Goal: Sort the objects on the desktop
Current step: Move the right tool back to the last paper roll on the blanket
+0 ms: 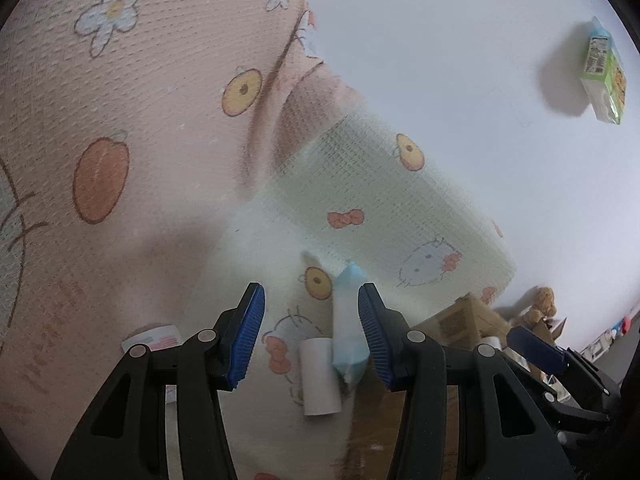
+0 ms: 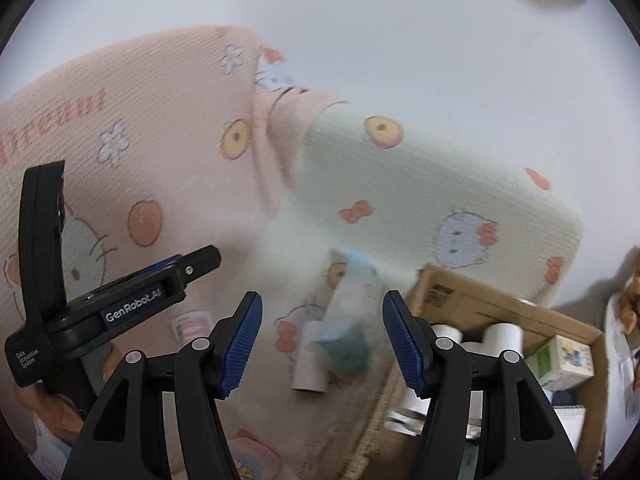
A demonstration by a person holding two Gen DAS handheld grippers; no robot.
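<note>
Sorting step, judged: the left gripper (image 1: pixel 311 336) stands open around a blue-and-white packet (image 1: pixel 349 330) lying beside a white roll (image 1: pixel 319 376) on the patterned cloth (image 1: pixel 132 152), and should centre the packet between its pads before closing so the roll is not caught. The right gripper (image 2: pixel 322 344) hangs open, holding nothing, over the same pair near the cardboard box (image 2: pixel 500 312). Count: one packet, one loose roll, at least two rolls in the box, one green carton (image 1: pixel 606 70) well apart.

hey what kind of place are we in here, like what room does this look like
Probably a home room, perhaps a child's room. A cartoon-cat print fabric fills the view, beside a cardboard box of white rolls, with a plush toy farther off.
</note>
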